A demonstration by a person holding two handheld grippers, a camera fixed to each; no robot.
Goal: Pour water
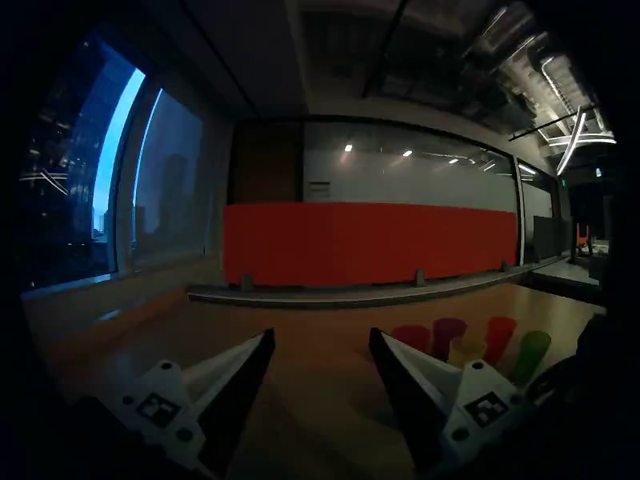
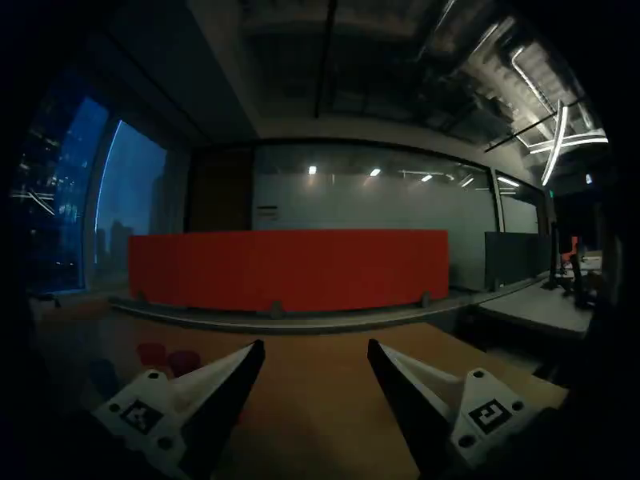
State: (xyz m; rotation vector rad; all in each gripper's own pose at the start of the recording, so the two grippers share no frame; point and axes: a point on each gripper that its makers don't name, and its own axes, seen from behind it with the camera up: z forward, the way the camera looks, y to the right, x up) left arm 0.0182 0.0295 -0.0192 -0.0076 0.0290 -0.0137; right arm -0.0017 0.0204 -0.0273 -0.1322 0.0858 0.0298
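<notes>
In the left gripper view my left gripper (image 1: pixel 320 340) is open above a wooden table (image 1: pixel 320 400), nothing between its fingers. To its right stand several plastic cups: a red cup (image 1: pixel 410 336), a purple cup (image 1: pixel 446 334), an orange-red cup (image 1: pixel 499 338) and a green cup (image 1: pixel 531 354), partly hidden behind the right finger. In the right gripper view my right gripper (image 2: pixel 314 348) is open too, holding nothing. A red cup (image 2: pixel 150 353) and a dark red cup (image 2: pixel 182 362) show low on the left, behind its left finger.
A long red divider panel (image 1: pixel 368 242) stands along the table's far edge, also seen as the red panel (image 2: pixel 288 268). Dark windows (image 1: pixel 88 184) are at the left. Another desk (image 2: pixel 544 308) lies to the right. The room is dim.
</notes>
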